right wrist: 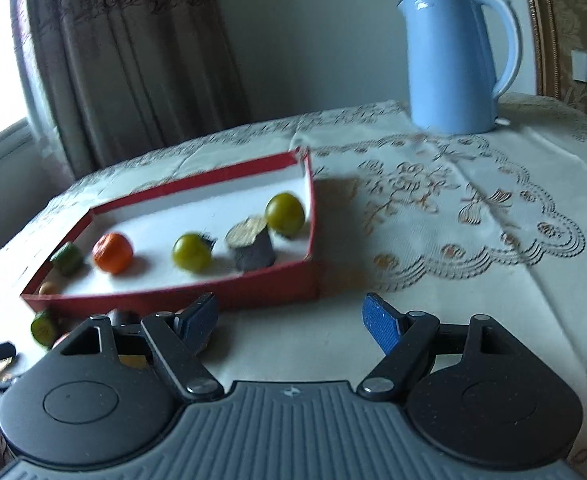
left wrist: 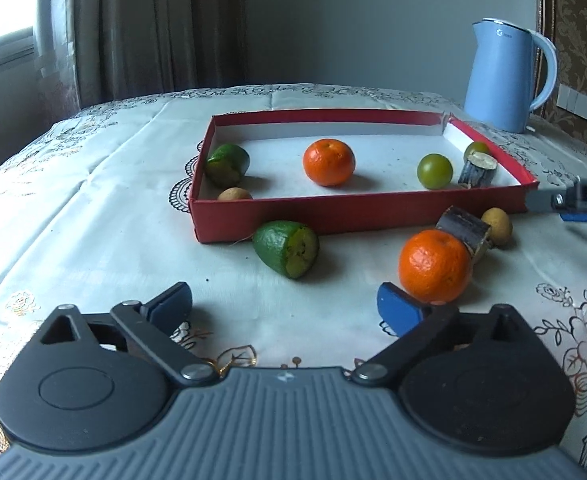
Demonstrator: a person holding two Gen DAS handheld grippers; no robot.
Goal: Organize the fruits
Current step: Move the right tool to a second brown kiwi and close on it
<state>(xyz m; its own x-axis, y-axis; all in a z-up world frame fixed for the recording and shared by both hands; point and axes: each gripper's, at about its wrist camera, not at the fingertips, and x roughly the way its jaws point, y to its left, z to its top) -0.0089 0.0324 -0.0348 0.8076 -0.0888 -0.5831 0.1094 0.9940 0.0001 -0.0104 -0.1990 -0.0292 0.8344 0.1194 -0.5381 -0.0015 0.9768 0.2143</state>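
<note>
The red box [left wrist: 357,216] sat toward the far side of the table [left wrist: 93,216], its near wall facing the grippers, and it was already part filled; inside lay a cut green fruit [left wrist: 227,163] in the near left corner, a small brown longan [left wrist: 234,194] against the near wall beside it, a tangerine [left wrist: 328,162] in the middle, two green round fruits [left wrist: 434,171] toward the right end, and a dark sugarcane piece [left wrist: 478,169] against the right wall.

Four things still lay on the cloth outside, just in front of the near wall: a second cut green fruit [left wrist: 286,248], a second tangerine [left wrist: 434,265], another sugarcane piece [left wrist: 464,229] behind it, and a longan [left wrist: 496,224] next to that; so the sorting looked a little over half done.

The left gripper [left wrist: 285,306] stood wide apart with nothing between its pads, its right pad just beside the outer tangerine and possibly touching it, though the view did not settle that; the right gripper [right wrist: 289,316] was also parted and empty, hovering off the box's near right corner, its picture somewhat smeared; a blue kettle [left wrist: 505,76] stood at the far right corner of the table.
</note>
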